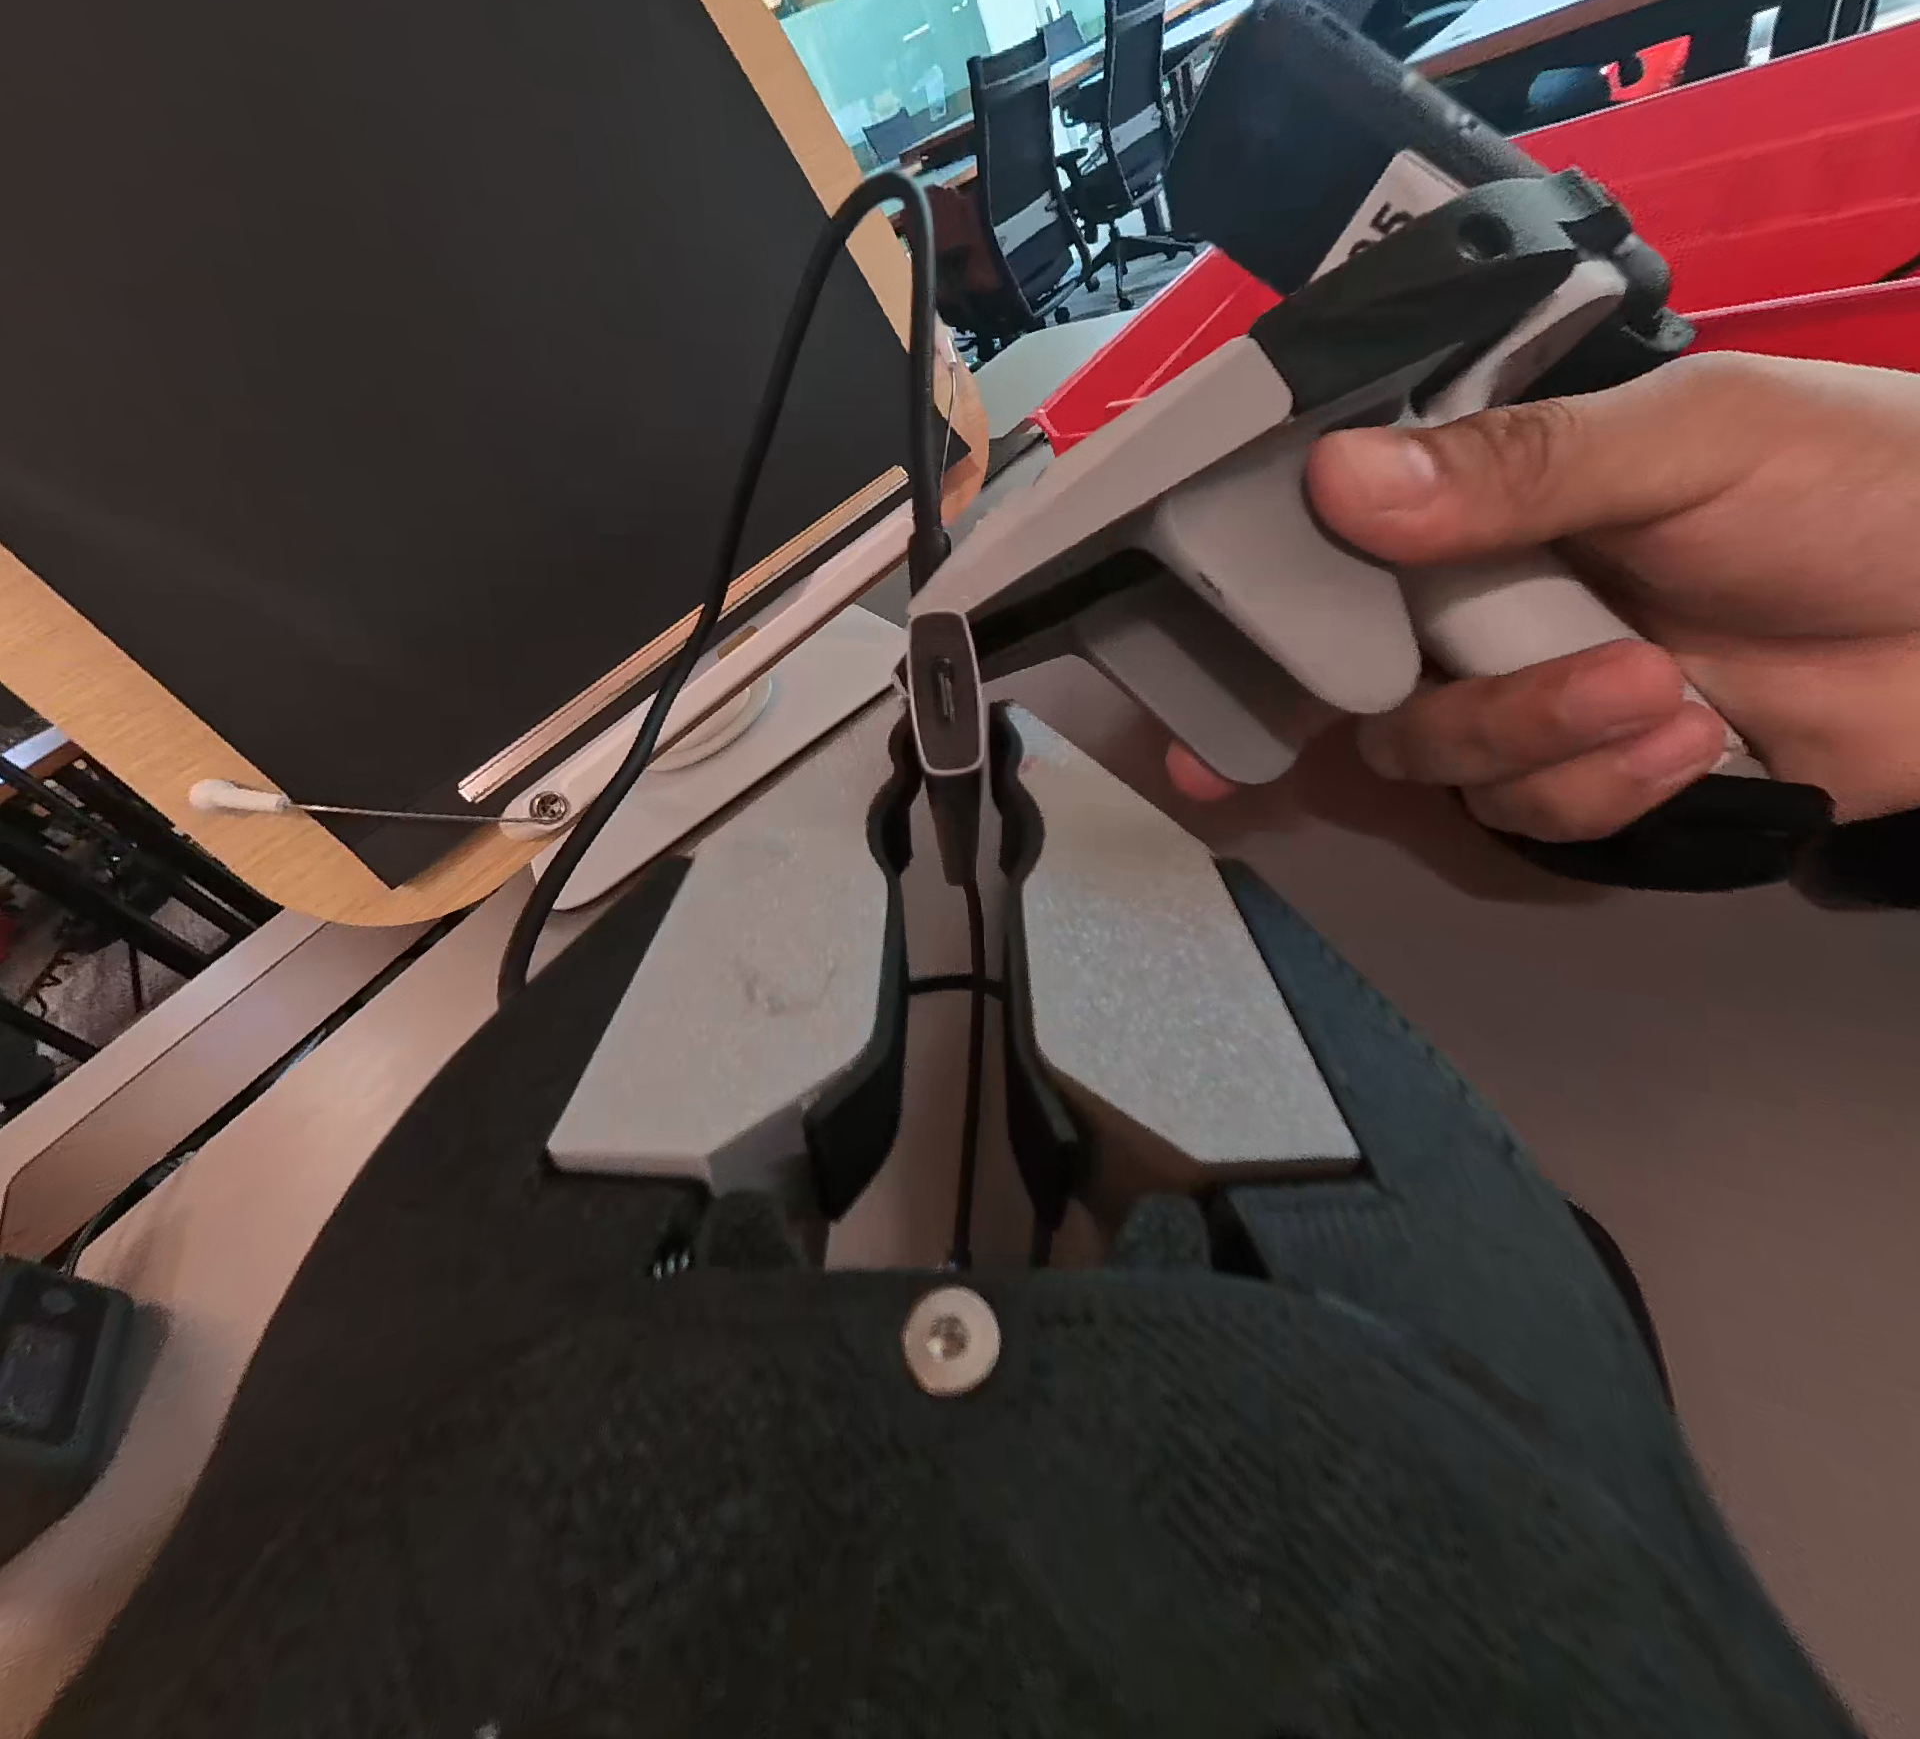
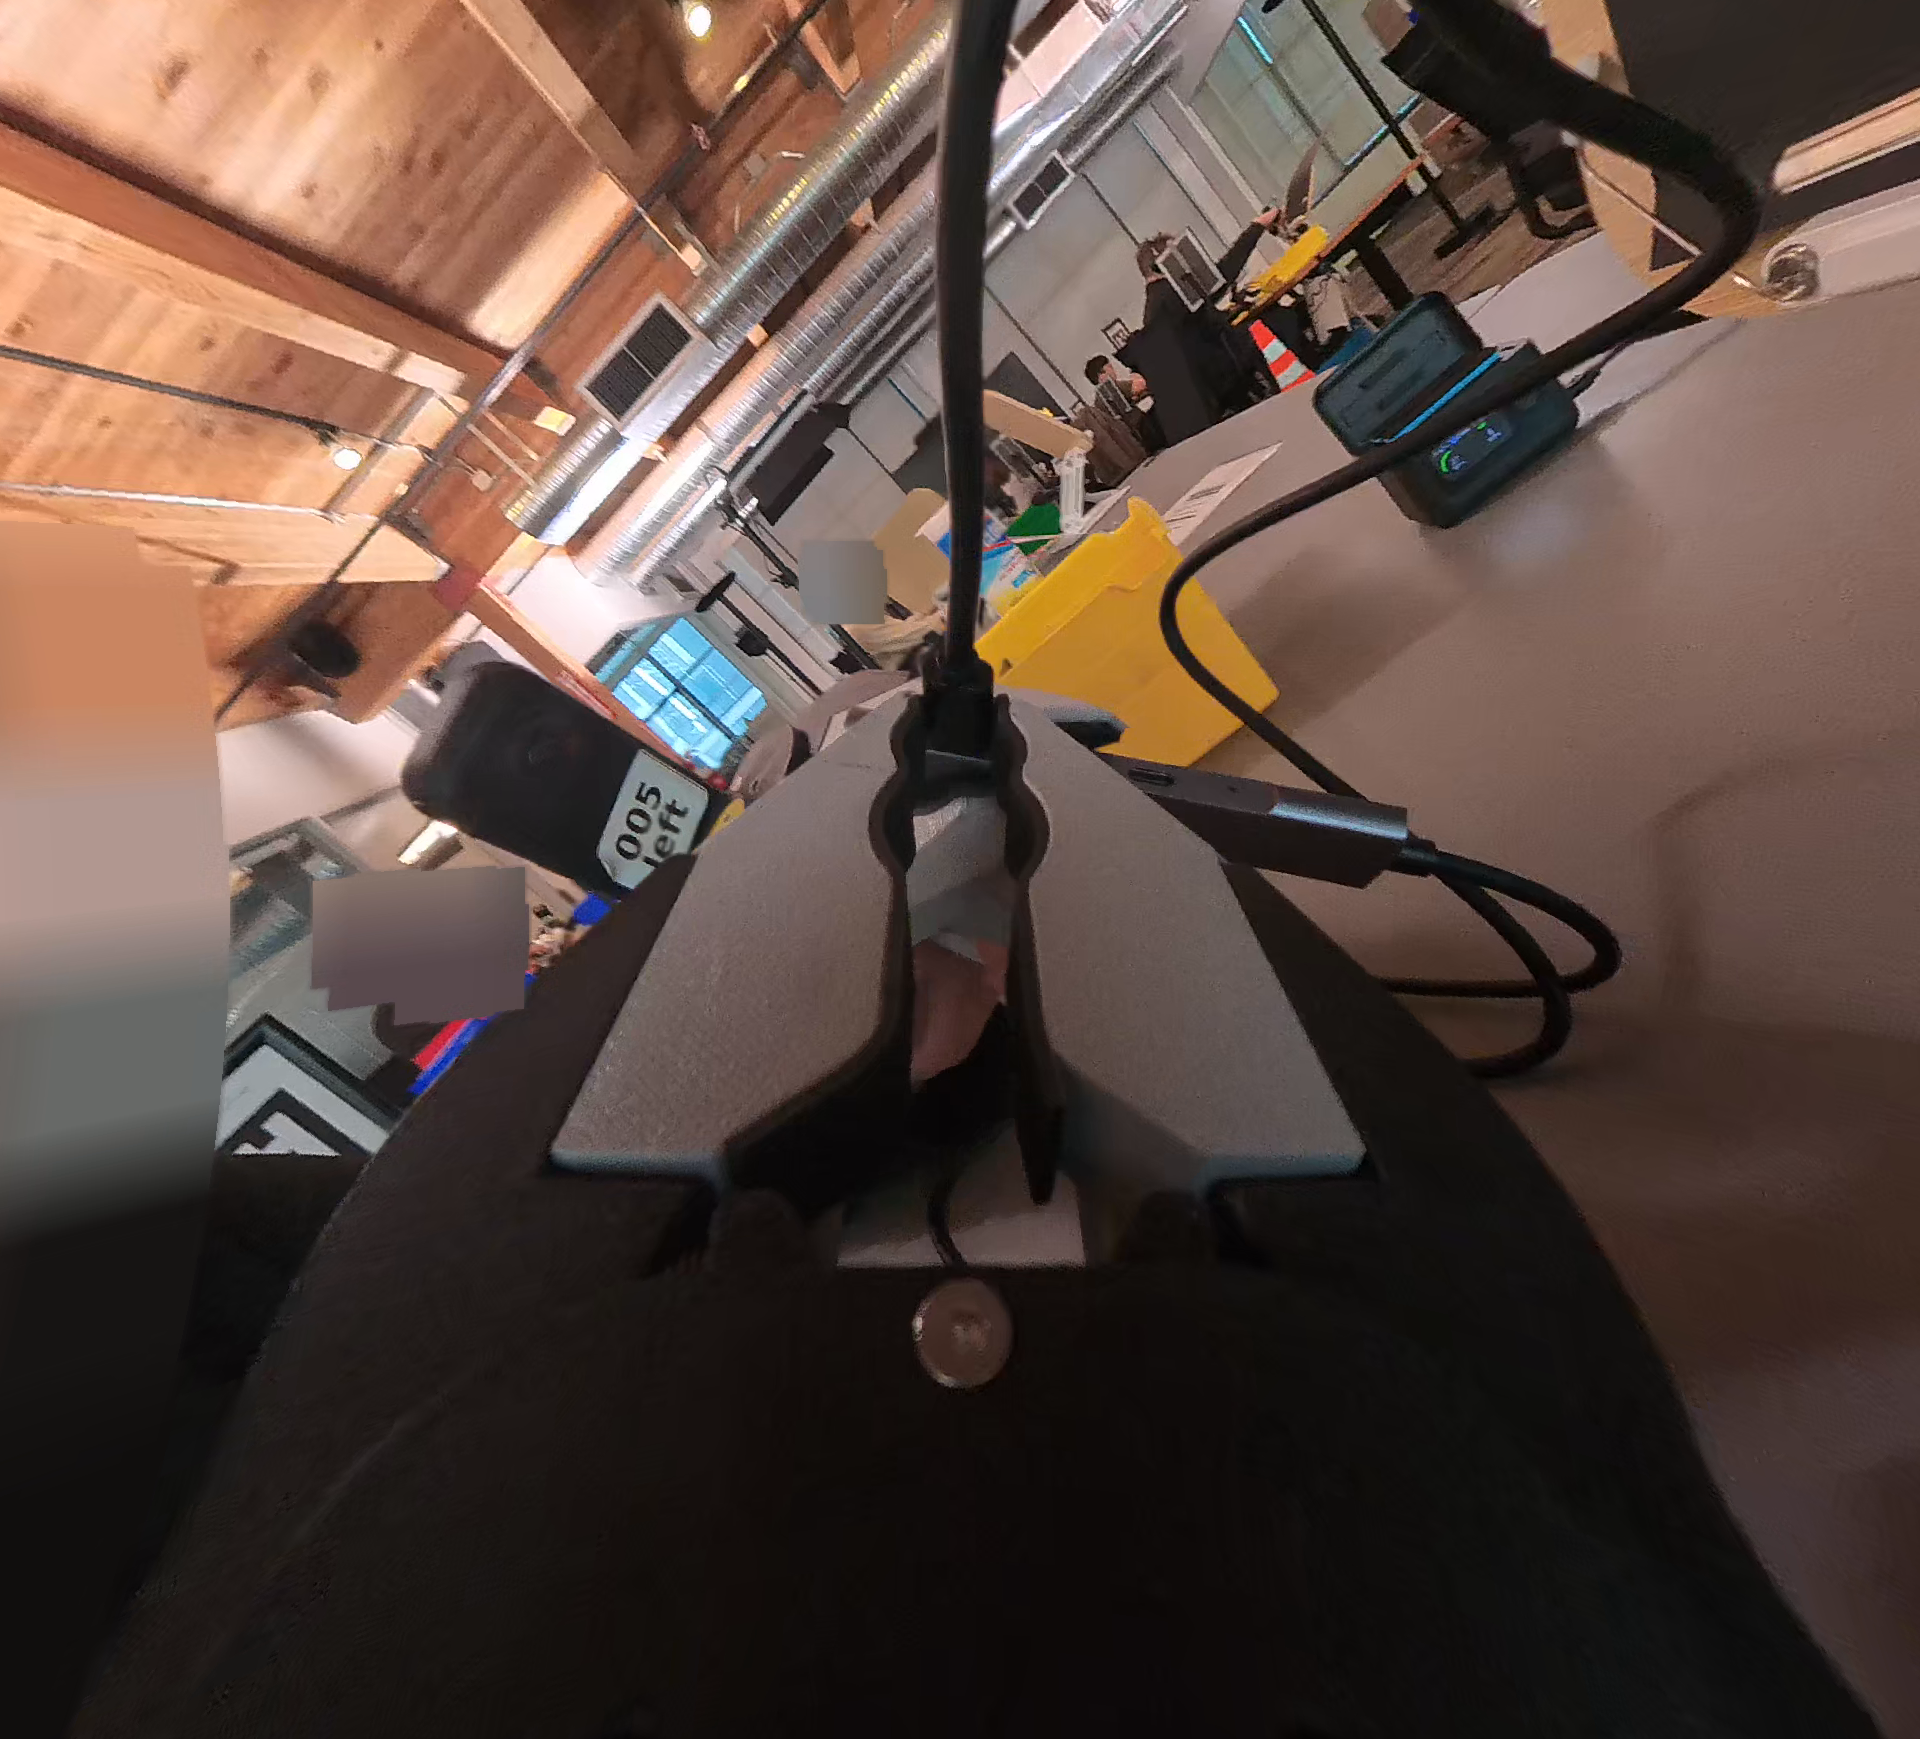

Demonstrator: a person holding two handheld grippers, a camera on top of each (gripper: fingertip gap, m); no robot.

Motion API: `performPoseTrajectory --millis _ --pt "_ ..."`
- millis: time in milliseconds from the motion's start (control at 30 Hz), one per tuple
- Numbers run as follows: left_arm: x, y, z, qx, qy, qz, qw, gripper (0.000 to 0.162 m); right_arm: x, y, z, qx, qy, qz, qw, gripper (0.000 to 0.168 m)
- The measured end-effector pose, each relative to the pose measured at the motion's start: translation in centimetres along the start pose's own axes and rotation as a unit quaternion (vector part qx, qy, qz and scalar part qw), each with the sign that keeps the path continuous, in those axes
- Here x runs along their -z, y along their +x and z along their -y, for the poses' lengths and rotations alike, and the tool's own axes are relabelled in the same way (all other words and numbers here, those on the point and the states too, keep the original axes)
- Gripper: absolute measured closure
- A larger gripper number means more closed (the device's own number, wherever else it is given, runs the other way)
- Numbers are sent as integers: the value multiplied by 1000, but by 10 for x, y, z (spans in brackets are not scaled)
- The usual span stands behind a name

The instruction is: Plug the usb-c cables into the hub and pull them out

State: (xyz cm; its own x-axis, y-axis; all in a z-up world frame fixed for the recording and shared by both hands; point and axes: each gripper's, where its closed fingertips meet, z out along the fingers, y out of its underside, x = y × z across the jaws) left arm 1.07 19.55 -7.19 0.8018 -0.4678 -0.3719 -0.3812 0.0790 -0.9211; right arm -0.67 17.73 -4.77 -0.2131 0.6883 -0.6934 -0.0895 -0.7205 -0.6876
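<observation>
Left gripper (image 1: 954, 790): grey fingers with black pads clenched on a slim dark-grey metal hub (image 1: 943, 702), held on end above the grey table (image 1: 1558, 1118). A narrow port slot on the hub's end face points toward the camera. The hub's own thin black lead runs down between the fingers.

Right gripper (image 1: 935, 593), held in a person's hand (image 1: 1621, 588), comes in from the right side. Its tips sit at the hub's upper end, touching or just beside it. It grips the black plug of a black usb-c cable (image 1: 748, 484). The cable arches up from the tips, then drops along the front of a tilted black panel with a light wood border (image 1: 416, 287) and toward the table's left edge.

Right wrist view: the right gripper (image 2: 961, 759) is pinched on the plug, cable rising straight off it. Whether the plug is seated in the hub cannot be told. The hub (image 2: 1268, 822) shows just beyond the right finger. A dark teal box with a small lit screen (image 2: 1455, 432) stands toward the table's far edge, and a yellow plastic bin (image 2: 1122, 650) sits beyond it.
</observation>
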Motion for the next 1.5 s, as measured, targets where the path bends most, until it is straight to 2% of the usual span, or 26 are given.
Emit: performPoseTrajectory --millis 33,133,200,267,333,467,633,733,1133,1200,1300,1500 --pt "0 0 1 -3 4 1 1000 151 0 -1 1 -11 3 10 1000 159" --pt "1 0 6 -21 19 9 1000 150 0 -7 3 -48 16 46 998 159" --pt "-2 2 1 -41 5 14 999 143 -4 -15 -2 -66 7 78 995 159" --pt "-5 1 -6 -61 -14 28 998 138 -10 -14 -9 -53 -4 65 996 159" --pt "-3 -1 -2 -75 -5 33 997 148 -11 -18 -8 -35 -6 65 997 159" --pt "-3 -10 -5 -51 -19 53 997 157 -11 -16 -8 12 -9 29 999 159" --pt "3 -14 7 -65 10 73 995 158 -12 -27 -5 50 -1 23 998 160" --pt "7 -10 22 -57 44 66 995 158 -9 -37 2 49 21 31 998 160" --pt "5 -11 31 -34 68 59 995 158 -9 -41 12 50 55 27 997 161" --pt "5 -8 28 -11 70 34 997 157 -10 -38 8 87 32 4 996 160" --pt "10 -5 25 -32 79 17 996 155 -14 -37 3 145 21 -31 989 160" --pt "26 -3 43 -51 136 30 989 148 0 -27 17 86 64 -24 994 160"
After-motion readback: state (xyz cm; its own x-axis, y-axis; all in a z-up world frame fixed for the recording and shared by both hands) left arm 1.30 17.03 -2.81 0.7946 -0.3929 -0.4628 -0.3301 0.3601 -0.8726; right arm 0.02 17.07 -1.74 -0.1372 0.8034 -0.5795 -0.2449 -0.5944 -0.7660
